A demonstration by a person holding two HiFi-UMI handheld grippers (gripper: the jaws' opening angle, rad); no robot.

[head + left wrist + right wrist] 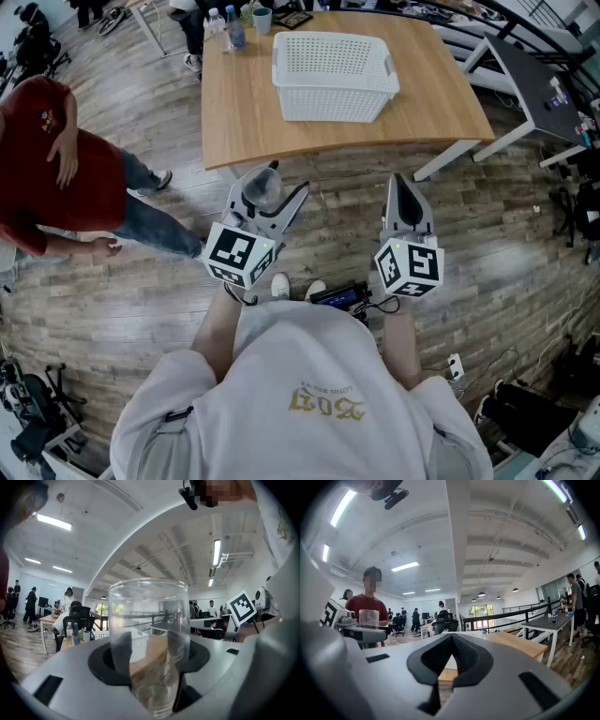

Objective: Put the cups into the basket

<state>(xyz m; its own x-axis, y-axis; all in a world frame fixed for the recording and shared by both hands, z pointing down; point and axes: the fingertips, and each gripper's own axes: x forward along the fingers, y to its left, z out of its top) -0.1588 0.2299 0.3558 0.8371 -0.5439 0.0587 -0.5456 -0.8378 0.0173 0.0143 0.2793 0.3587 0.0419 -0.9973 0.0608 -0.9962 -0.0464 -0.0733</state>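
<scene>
one clear cup (149, 634) gripped in left gripper (270, 206) jaws; right gripper (405, 192) jaws closed, empty; sweatshirt print (326, 403) illegible.

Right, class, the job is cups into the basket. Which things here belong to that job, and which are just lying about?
Belong to the job:
- cup, clear, held in the left gripper
- basket, white, on the table
- right gripper, shut and empty

Lying about:
- bottles at the table's far corner
- mug beside them, probably
- dark desk
</scene>
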